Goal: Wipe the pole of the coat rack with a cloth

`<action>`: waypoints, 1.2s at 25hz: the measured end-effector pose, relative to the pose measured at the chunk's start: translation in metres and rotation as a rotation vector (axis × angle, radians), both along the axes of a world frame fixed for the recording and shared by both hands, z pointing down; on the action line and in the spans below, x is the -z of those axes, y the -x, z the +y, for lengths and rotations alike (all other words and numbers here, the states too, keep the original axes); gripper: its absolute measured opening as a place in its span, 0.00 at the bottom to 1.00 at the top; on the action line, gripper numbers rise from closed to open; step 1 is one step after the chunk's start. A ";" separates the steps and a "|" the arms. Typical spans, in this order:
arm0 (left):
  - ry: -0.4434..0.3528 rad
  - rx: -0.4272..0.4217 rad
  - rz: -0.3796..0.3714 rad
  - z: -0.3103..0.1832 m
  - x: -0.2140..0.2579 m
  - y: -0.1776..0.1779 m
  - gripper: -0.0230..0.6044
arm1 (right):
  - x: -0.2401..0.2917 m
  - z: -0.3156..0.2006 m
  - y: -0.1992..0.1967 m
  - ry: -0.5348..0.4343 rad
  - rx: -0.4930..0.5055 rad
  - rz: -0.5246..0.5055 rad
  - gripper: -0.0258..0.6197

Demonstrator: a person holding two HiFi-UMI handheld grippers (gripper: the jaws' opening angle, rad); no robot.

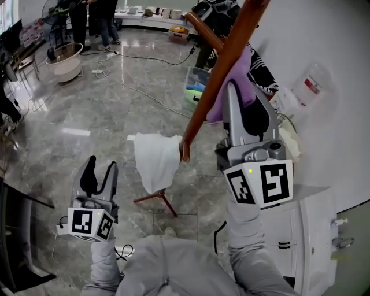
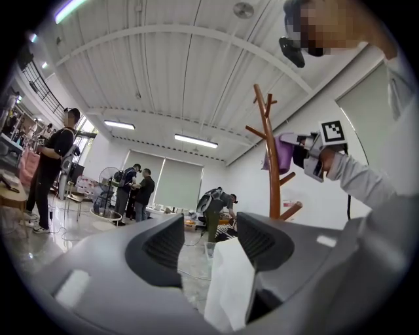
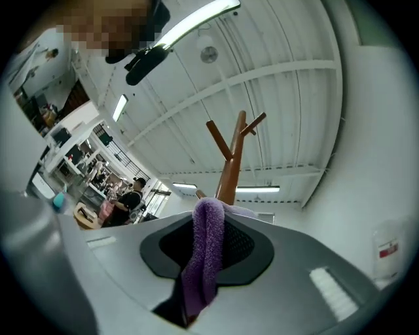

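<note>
The brown wooden coat rack pole [image 1: 218,69] slants from the top right down toward the middle of the head view. A purple cloth [image 1: 238,81] is pressed against the pole's right side, and my right gripper [image 1: 243,95] is shut on it. In the right gripper view the purple cloth [image 3: 206,262] hangs between the jaws, with the pole [image 3: 229,176] rising behind it. A white cloth [image 1: 156,159] hangs on a low peg of the rack. My left gripper [image 1: 101,167] stands open and empty, low at the left, apart from the rack. In the left gripper view the pole [image 2: 270,163] stands far off.
The rack's feet [image 1: 159,199] rest on a glossy marble floor with cables [image 1: 144,95] across it. A white cabinet [image 1: 315,231] and the wall stand close on the right. A plastic bin [image 1: 195,87] sits behind the pole. Several people [image 1: 95,17] stand at the far back.
</note>
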State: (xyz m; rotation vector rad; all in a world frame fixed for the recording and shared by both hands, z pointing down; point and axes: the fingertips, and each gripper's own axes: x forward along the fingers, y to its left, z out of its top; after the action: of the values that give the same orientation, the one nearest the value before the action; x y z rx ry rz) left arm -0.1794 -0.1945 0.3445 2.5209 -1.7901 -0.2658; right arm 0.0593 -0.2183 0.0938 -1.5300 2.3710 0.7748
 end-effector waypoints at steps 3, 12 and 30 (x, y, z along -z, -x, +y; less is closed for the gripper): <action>0.007 0.010 0.003 0.001 -0.003 0.003 0.47 | -0.002 -0.005 0.011 0.019 0.031 0.008 0.14; 0.014 -0.005 0.006 -0.004 -0.012 -0.001 0.47 | -0.041 -0.011 0.034 0.095 0.058 0.097 0.14; 0.046 -0.035 0.012 -0.010 -0.024 -0.009 0.47 | -0.138 -0.010 0.062 0.303 0.117 0.234 0.14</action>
State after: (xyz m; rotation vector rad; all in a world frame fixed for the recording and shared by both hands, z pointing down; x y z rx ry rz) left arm -0.1701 -0.2047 0.3681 2.5108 -1.7257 -0.2355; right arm -0.0024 -0.2288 0.2317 -1.4558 2.8315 0.6206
